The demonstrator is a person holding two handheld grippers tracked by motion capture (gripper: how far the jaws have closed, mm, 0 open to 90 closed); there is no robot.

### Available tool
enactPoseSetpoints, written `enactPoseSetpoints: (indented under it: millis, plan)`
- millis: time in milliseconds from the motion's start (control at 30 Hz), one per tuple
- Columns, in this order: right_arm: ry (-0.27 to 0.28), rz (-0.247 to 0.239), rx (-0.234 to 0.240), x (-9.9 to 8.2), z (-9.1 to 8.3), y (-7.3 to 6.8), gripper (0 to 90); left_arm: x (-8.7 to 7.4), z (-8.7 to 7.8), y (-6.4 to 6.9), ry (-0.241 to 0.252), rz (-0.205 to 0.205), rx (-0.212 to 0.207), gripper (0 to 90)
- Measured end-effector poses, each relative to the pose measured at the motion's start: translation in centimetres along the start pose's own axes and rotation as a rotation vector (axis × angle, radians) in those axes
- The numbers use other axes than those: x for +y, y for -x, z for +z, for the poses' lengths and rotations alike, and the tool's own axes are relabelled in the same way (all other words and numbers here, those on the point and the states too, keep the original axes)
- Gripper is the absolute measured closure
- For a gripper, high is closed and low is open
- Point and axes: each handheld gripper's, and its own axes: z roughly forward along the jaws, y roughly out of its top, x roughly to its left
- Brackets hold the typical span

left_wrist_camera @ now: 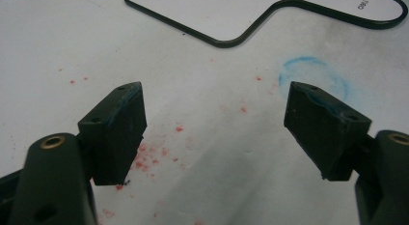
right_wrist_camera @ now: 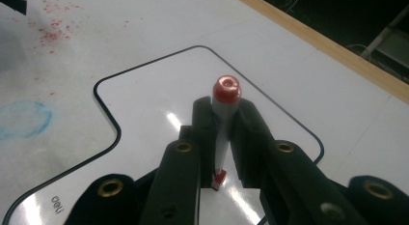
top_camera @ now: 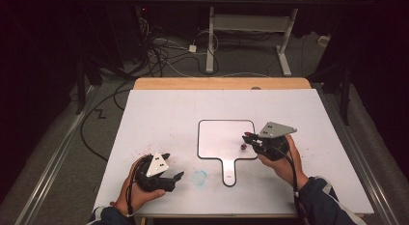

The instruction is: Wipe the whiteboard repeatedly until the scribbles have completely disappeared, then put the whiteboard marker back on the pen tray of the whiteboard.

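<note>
A small whiteboard paddle (top_camera: 222, 138) with a black rim lies in the middle of the white table, its handle pointing toward the person. My right gripper (top_camera: 252, 141) hovers over the board's right edge, shut on a grey marker (right_wrist_camera: 224, 97) with a red end. The marker stands between the jaws above the board (right_wrist_camera: 159, 99). My left gripper (top_camera: 173, 166) rests low at the front left, open, with nothing between its fingers (left_wrist_camera: 120, 123). The board's handle (left_wrist_camera: 289, 12) shows beyond it.
A blue smudged ring (top_camera: 199, 176) marks the table near the board's handle, and red specks (left_wrist_camera: 144, 160) dot the surface by the left gripper. The table's wooden far edge (top_camera: 222, 83) borders dark floor with cables and a desk frame (top_camera: 251, 36).
</note>
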Motion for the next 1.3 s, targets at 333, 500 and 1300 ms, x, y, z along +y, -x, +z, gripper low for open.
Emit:
enactPoseSetpoints:
  millis: [333,500,1300]
  plan:
    - [-0.001,0.022,0.008,-0.6,-1.6,0.1,81.6,0.1,0.0,0.0,0.002,0.002,0.008,22.1]
    - [0.026,0.060,-0.003,-0.6,-2.8,0.9,81.6,0.0,0.3,-0.4,0.001,-0.007,0.005,22.1]
    - [-0.121,0.253,0.023,-1.7,-3.8,4.4,81.4,0.3,0.8,-0.3,-0.004,0.001,-0.017,22.1]
